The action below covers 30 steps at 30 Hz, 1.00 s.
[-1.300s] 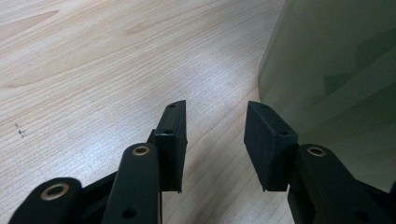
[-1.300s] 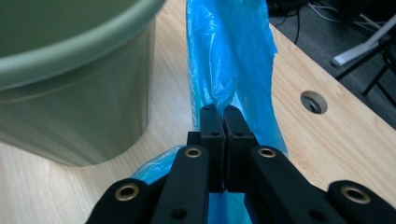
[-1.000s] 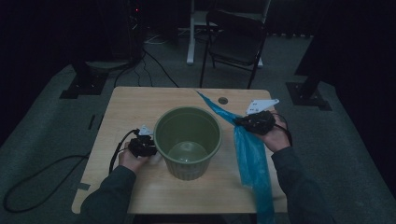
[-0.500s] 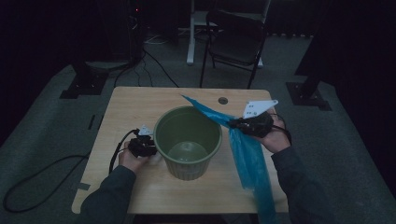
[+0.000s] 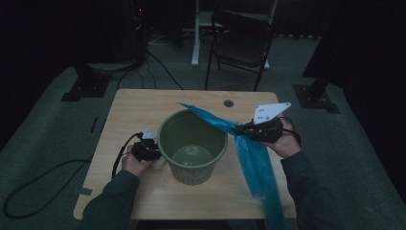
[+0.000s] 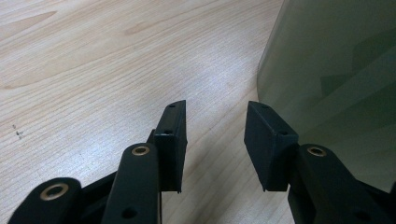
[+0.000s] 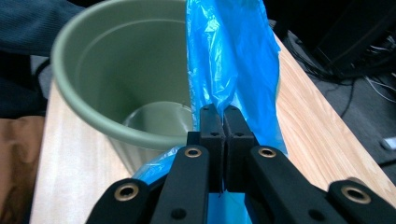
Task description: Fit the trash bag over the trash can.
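My right gripper [image 5: 245,128] has its jaws pressed fully together on the blue plastic bag [image 5: 253,158], pinching a fold of the film; in the right gripper view the pads meet with only the thin sheet between them [image 7: 223,135]. From that pinch one corner of the bag runs up and left across the far right part of the bucket's rim, while the rest hangs down to the near right edge of the tabletop [image 5: 129,110] and over it. The green bucket [image 5: 191,146] stands upright at the middle of the tabletop, its inside bare as far as I can see.

My left gripper [image 5: 152,152] sits low at the bucket's left side, jaws apart with a clear gap and nothing between them (bare wood shows through the gap in the left gripper view [image 6: 215,140]). One of its pads lies just beside the bucket's wall [image 6: 336,70]; whether it touches I cannot tell.
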### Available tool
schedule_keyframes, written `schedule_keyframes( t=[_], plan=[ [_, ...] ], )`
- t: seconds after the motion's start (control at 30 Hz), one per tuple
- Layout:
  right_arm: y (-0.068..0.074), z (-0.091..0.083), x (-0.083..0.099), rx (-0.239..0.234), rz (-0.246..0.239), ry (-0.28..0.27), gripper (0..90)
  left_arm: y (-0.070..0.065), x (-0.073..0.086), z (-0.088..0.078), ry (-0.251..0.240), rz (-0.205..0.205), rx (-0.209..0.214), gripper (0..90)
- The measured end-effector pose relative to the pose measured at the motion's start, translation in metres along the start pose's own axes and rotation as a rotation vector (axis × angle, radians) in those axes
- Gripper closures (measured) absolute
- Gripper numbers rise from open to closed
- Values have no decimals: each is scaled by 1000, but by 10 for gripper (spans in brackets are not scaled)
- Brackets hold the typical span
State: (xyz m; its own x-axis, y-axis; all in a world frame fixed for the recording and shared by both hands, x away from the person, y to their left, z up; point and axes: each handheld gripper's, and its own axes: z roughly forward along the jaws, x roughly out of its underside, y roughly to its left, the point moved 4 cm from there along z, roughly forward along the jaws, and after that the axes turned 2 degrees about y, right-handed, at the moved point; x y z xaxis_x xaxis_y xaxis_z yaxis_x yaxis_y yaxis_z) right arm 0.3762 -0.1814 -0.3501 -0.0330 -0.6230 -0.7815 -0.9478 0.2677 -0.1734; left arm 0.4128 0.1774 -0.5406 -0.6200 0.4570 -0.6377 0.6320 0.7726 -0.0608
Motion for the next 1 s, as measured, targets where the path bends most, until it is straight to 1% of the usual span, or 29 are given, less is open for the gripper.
schedule_keyframes(
  t=[0.1,0.2,0.37,0.5,0.63,0.77,0.87,1.0],
  plan=[
    [3,-3,-1,-20,-12,-4,890,0,0,0,0,1,1,592],
    [6,-5,-2,-39,-23,5,890,0,0,0,1,1,1,591],
    [12,-10,-2,-76,-36,-10,890,0,0,1,-1,-1,2,589],
    [14,-10,-1,-89,-40,7,890,0,0,1,1,0,3,588],
    [13,-5,-1,-98,-36,34,889,0,0,1,2,-1,2,587],
    [11,5,-1,-111,-33,74,885,0,0,1,-1,-1,4,586],
    [10,11,-3,-122,-30,89,885,0,0,1,-2,-3,3,586],
    [8,18,-6,-125,-29,111,884,0,0,1,-3,-2,4,586]
  ],
)
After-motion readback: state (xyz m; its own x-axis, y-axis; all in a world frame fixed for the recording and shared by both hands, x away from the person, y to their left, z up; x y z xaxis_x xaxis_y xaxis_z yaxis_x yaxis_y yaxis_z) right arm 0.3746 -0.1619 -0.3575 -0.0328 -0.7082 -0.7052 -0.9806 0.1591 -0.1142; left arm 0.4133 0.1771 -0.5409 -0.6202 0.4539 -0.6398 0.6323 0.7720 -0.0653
